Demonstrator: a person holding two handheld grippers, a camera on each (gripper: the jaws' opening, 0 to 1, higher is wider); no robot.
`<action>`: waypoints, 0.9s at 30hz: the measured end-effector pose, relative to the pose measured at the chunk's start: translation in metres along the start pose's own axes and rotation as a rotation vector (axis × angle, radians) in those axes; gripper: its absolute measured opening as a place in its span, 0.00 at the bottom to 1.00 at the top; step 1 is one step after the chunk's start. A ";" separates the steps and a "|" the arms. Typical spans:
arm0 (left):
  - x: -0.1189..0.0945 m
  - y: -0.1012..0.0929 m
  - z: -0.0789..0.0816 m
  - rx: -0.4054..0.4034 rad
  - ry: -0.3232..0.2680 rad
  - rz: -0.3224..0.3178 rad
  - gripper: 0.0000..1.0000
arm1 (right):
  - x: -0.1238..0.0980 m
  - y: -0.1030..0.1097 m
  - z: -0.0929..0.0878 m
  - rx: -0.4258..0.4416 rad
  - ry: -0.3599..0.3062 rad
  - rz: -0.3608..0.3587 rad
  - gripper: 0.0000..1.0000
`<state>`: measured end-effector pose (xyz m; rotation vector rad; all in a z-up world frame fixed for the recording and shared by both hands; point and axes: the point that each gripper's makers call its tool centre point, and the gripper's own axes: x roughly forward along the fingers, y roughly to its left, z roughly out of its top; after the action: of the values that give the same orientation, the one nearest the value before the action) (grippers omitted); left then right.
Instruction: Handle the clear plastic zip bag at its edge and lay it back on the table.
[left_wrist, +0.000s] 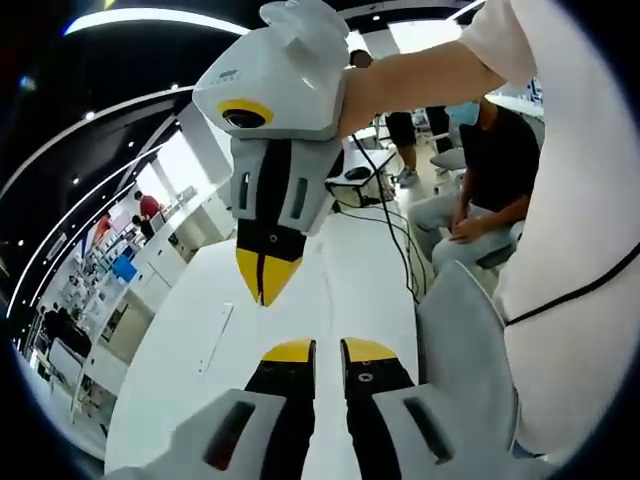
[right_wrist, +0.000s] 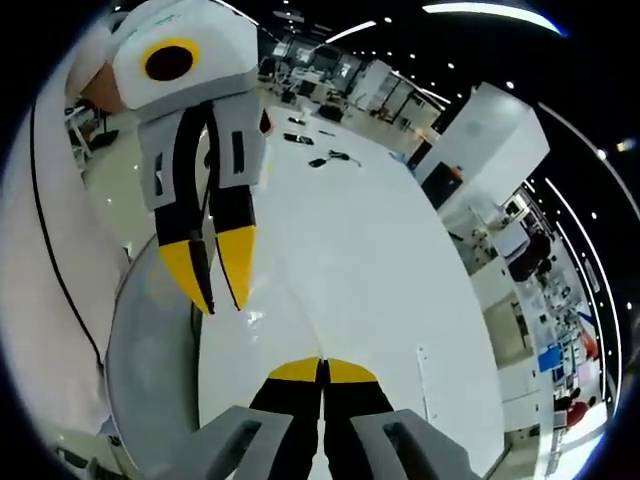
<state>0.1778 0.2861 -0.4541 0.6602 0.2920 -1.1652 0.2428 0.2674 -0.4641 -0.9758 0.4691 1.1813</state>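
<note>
Left gripper (left_wrist: 328, 350): jaws narrowly apart, empty | right gripper (right_wrist: 322, 368): jaws together, empty | bag (left_wrist: 214, 338): flat on table (left_wrist: 360, 260), apart from both grippers, beside left gripper.

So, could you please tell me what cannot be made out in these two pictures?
1. Faint strip on the white table, left gripper view: too pale to tell whether it is the zip bag.
2. Right gripper, left gripper view: jaws look shut, but clear film between them would not show.
3. Dark items at the table's far end, right gripper view: too small to identify.
</note>
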 end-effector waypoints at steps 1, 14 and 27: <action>-0.001 0.001 -0.001 -0.006 -0.002 0.001 0.07 | 0.001 -0.001 -0.001 0.003 0.001 -0.001 0.00; -0.010 0.010 -0.021 -0.119 -0.032 0.039 0.10 | 0.015 -0.030 -0.023 0.042 0.013 -0.014 0.00; -0.011 0.027 -0.044 -0.208 -0.027 0.086 0.13 | 0.037 -0.073 -0.040 0.050 0.022 -0.058 0.00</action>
<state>0.2039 0.3280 -0.4735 0.4705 0.3534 -1.0442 0.3295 0.2502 -0.4850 -0.9539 0.4826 1.1026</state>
